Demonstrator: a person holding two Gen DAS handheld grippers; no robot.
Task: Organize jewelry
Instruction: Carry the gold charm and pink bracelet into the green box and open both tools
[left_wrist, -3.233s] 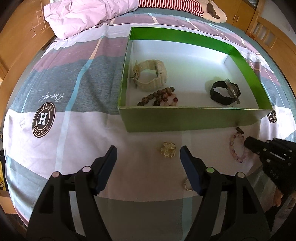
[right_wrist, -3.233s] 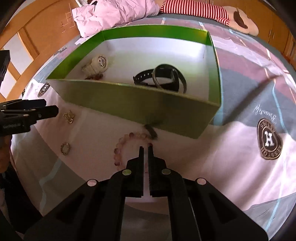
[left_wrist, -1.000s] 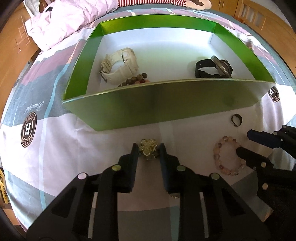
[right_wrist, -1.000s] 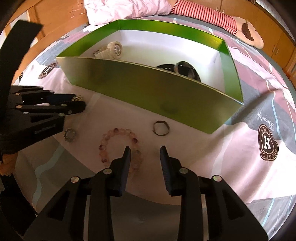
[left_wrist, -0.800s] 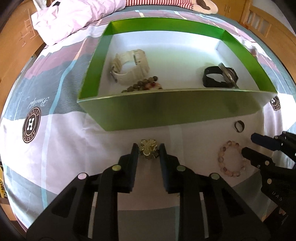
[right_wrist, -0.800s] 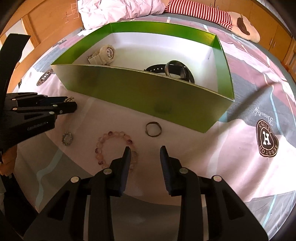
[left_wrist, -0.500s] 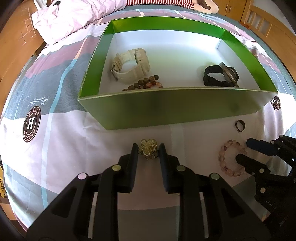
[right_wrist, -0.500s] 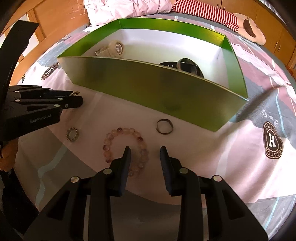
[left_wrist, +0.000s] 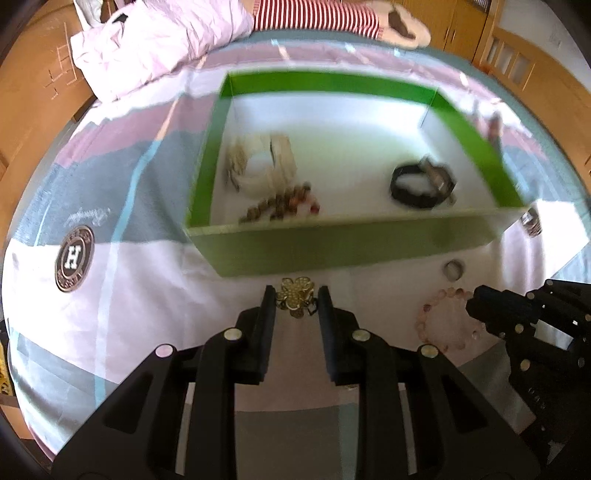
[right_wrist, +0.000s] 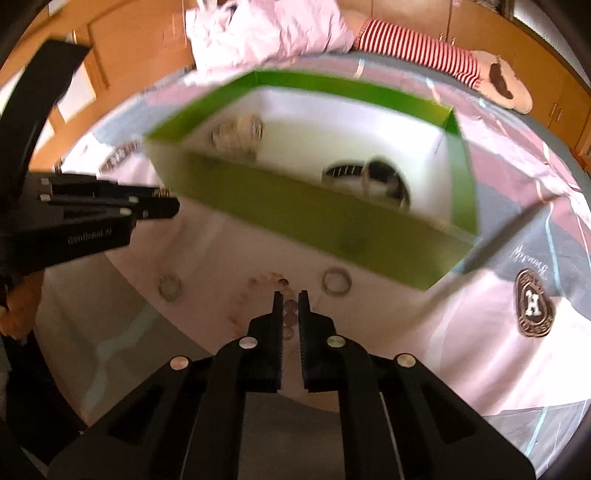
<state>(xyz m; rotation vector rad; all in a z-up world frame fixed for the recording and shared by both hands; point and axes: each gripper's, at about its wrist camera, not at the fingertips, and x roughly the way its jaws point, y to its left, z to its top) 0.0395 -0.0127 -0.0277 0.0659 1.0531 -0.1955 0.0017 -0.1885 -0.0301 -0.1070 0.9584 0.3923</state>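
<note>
Spreading under both claws: a bedsheet in pink, grey and white blocks with round brown H-logo badges. Lying ahead of both claws: a shallow rectangular cardboard box with green walls and a white floor, its near wall just beyond the fingertips. Resting inside it, on the left claw's far left: a cream plastic watch with a string of brown beads touching its near side; on the far right, a black strap watch. Clamped: the left gripper, on a gold flower-shaped brooch gripped between its pads just short of the box wall. Pinched nearly together: the right gripper, on the near arc of a pale pink bead bracelet, beads showing in the narrow gap, the rest of the loop blurred to its left. Sitting on the sheet just ahead and right of the right gripper: a small dark metal ring. Sitting to that claw's left, between both claws: a small silver beaded ring.
</note>
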